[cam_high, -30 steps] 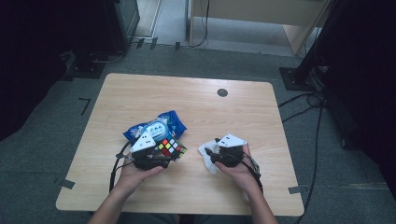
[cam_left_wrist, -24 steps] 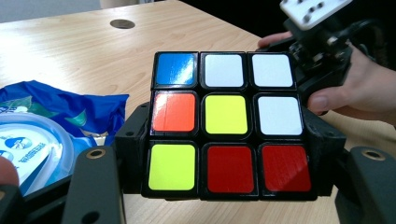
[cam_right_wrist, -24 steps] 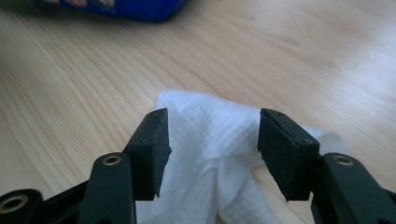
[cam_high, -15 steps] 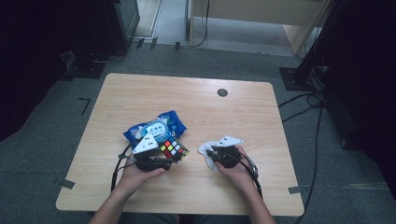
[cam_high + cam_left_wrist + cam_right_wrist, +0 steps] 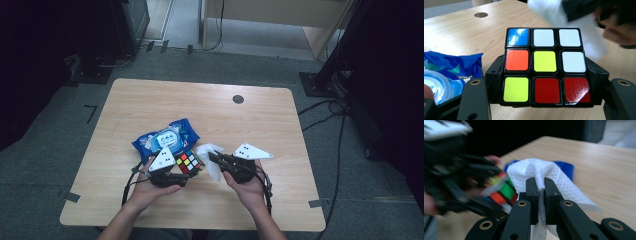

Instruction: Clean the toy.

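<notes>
Wooden counter (image 5: 150,100) carries all; one dark round hole (image 5: 238,99) near far edge. One blue wet-wipe pack (image 5: 166,138) lies left of centre, round lid on top, contents hidden; cut off at left edge in left gripper view. One Rubik's cube (image 5: 545,66) held above counter just beside pack, left gripper (image 5: 541,82) fingers clamped on its two sides. One white wipe (image 5: 541,175), right gripper (image 5: 539,187) fingers pinching its bunched middle, near cube. Left gripper blurred in right gripper view.

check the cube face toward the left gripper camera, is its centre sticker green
No, the centre sticker on the cube held in the left gripper is yellow.
</notes>
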Demonstrator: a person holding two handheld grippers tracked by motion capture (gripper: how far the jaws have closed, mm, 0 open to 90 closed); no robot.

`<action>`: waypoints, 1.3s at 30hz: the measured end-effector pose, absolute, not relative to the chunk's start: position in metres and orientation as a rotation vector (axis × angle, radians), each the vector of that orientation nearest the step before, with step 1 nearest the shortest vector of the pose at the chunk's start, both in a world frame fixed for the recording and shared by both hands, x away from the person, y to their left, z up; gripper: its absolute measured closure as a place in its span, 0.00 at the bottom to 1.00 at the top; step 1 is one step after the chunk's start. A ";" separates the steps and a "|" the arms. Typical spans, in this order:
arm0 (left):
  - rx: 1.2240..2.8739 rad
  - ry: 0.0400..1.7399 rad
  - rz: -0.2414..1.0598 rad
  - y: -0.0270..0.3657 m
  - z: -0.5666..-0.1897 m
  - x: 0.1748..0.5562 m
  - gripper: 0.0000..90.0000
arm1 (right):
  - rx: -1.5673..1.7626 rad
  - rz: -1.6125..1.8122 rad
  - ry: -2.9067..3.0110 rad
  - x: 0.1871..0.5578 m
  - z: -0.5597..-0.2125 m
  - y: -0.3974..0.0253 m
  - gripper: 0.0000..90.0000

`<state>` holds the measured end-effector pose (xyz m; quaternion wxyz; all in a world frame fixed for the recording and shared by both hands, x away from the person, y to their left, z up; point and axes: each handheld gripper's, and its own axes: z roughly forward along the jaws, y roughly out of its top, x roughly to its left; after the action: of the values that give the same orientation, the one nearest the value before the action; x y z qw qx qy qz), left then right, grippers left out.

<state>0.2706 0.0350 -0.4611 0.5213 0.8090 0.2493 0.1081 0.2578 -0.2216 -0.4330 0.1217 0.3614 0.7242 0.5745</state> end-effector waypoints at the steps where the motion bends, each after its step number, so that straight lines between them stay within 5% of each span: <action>1: 1.939 0.597 0.259 0.035 -0.461 0.271 0.38 | 1.055 1.677 2.114 0.258 -0.433 -0.222 0.95; 22: 1.875 0.534 0.281 0.037 -0.453 0.264 0.38 | 1.169 1.361 2.159 0.265 -0.468 -0.207 0.94; 30: 1.931 0.553 0.297 0.030 -0.461 0.265 0.38 | 1.054 1.661 2.044 0.244 -0.423 -0.210 0.94; 39: 1.929 0.544 0.315 0.030 -0.457 0.262 0.38 | 1.141 1.661 2.090 0.249 -0.442 -0.205 0.94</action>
<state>0.2624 0.0301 -0.4569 0.5282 0.8073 0.2277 0.1319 0.2492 -0.2047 -0.4417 0.1188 0.3903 0.7148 0.5680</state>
